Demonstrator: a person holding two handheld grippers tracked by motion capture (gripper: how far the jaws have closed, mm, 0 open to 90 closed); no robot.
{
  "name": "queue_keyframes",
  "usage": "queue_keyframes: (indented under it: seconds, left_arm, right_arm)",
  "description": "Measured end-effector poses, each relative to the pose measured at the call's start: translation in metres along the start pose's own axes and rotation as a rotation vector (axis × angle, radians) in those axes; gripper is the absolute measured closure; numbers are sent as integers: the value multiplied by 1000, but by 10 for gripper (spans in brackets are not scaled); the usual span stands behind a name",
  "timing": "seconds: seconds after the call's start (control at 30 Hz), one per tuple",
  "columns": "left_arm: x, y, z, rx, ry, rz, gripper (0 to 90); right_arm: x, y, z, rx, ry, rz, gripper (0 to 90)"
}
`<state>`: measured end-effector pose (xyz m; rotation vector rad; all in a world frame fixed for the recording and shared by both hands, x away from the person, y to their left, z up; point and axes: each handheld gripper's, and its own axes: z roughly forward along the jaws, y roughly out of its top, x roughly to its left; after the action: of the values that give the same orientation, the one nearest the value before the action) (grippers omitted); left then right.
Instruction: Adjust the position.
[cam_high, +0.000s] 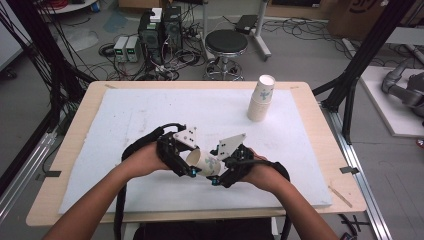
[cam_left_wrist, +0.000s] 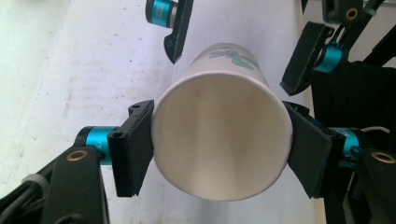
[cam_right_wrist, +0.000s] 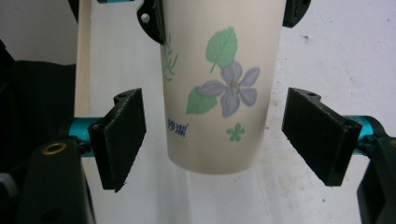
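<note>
1. A white foam-covered wooden table (cam_high: 125, 115) fills the frame's middle; a stack of floral paper cups (cam_high: 261, 98) stands upper right.
2. A single flower-printed paper cup (cam_high: 204, 162) lies level at lower centre, long axis running between both hands.
3. The left gripper (cam_left_wrist: 219, 147) clamps its rim.
4. The right gripper (cam_right_wrist: 215, 140) straddles its base, jaws wide, not touching.

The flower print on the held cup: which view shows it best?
The right gripper view: the paper cup faces it side-on, flower and leaves sharp. The left gripper view looks into its open mouth, print foreshortened at the far end. The high view shows it small between both grippers.
</note>
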<state>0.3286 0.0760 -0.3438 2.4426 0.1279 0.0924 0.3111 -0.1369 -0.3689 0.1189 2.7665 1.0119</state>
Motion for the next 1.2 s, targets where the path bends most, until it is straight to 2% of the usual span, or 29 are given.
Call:
queue_keyframes:
  seconds: [0.27, 0.33, 0.63, 0.73, 0.87, 0.97, 1.07, 1.2]
  left_arm:
    - [0, 1, 3, -14, -8, -21, 301]
    - [0, 1, 3, -16, -10, -21, 301]
    - [-1, 5, 4, -35, 14, -33, 292]
    - [-1, 2, 6, -69, 21, -55, 270]
    - [1, -3, 2, -144, 44, -74, 193]
    - [1, -11, -3, -206, 47, -87, 186]
    - [2, -23, -9, -266, 68, -104, 187]
    - [3, -39, -16, -328, 120, -156, 187]
  right_arm:
    - [2, 4, 11, 62, -20, -41, 300]
    - [2, 4, 11, 68, -16, -42, 336]
    - [2, 4, 14, 85, -30, -20, 357]
    - [1, 3, 14, 79, -29, -5, 368]
    - [0, 0, 14, 80, -26, 9, 374]
    - [-2, -4, 10, 77, -33, 21, 373]
    - [-4, -11, 4, 62, -37, 47, 373]
    - [-7, -24, -5, 44, -59, 79, 372]
